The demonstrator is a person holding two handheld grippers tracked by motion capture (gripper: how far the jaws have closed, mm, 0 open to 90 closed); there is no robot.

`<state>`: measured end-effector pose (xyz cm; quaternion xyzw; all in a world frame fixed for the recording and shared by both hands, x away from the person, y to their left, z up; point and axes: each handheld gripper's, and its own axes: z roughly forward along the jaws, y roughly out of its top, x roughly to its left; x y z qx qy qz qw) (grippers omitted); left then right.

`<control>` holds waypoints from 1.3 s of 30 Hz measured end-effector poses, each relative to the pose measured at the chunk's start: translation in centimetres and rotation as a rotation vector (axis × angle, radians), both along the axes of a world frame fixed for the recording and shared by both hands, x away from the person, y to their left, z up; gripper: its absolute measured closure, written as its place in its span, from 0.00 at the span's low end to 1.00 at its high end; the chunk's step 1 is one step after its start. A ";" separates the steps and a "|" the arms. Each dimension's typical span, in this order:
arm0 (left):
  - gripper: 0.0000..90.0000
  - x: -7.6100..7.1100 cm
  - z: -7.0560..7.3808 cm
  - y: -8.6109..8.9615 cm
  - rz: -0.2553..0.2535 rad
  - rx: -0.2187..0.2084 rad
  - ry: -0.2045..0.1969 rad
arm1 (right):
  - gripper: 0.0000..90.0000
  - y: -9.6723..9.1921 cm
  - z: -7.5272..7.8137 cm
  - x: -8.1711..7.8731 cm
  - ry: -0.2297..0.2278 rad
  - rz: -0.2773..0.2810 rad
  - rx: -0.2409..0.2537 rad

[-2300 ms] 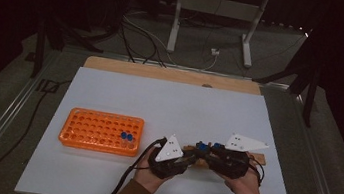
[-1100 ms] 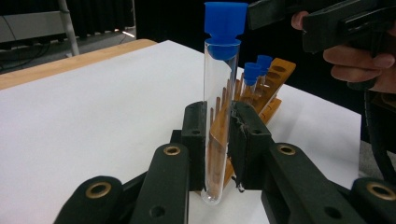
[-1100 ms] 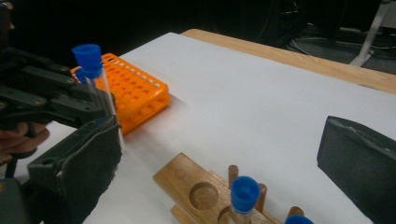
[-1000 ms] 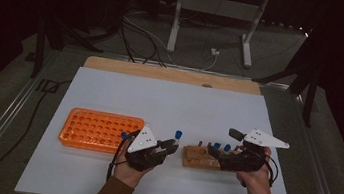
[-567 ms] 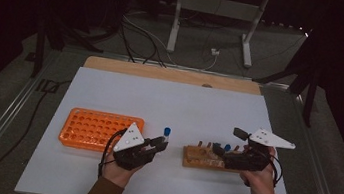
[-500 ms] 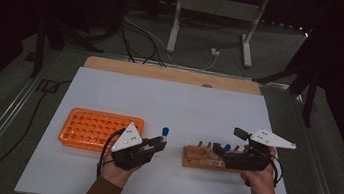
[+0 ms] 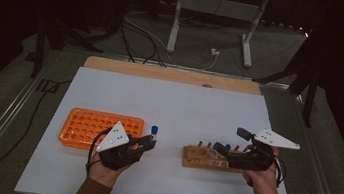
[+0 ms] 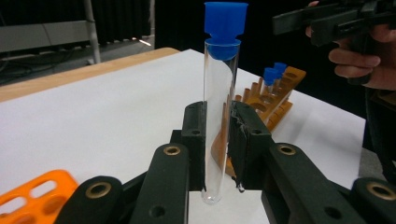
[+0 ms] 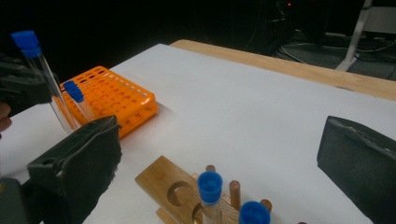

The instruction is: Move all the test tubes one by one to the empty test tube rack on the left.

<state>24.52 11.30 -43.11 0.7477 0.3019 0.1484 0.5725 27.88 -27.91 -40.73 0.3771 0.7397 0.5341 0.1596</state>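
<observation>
Left gripper [image 8: 217, 154] clamps a clear test tube [image 8: 218, 116] with a blue cap upright; right gripper [image 9: 219, 163] hangs with its jaws spread wide and nothing between them.

In the left gripper view the tube stands pinched between the two pads, its cap well above the jaws and its rounded bottom just below them, over the white table [image 7: 199, 105]. Behind the tube lies the wooden rack [image 8: 271, 100], holding two more blue-capped tubes, with the right gripper above it. In the high view the orange rack [image 7: 100, 129] sits just behind the left gripper, touching or nearly so. In the right gripper view the wooden rack lies just below and between the open jaws, the orange rack far off beyond the left jaw.
</observation>
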 end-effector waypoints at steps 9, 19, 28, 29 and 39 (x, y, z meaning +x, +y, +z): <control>0.87 -0.2 0.5 2.8 0.044 -0.008 -0.008 | 0.00 -0.3 0.1 -0.1 -0.003 0.001 0.009; 0.87 -0.3 0.3 5.8 0.091 -0.016 -0.008 | 0.00 -0.8 0.2 -0.1 -0.008 -0.004 0.020; 0.87 -0.2 -0.3 7.1 0.154 -0.007 -0.011 | 0.00 -1.2 0.3 -0.2 -0.009 -0.011 0.026; 0.87 -0.2 -0.4 7.2 0.165 -0.005 -0.012 | 0.00 -1.2 0.3 -0.2 -0.007 -0.013 0.028; 0.87 0.3 -1.9 7.8 0.219 0.002 -0.014 | 0.00 -1.4 0.3 -0.2 -0.010 -0.013 0.032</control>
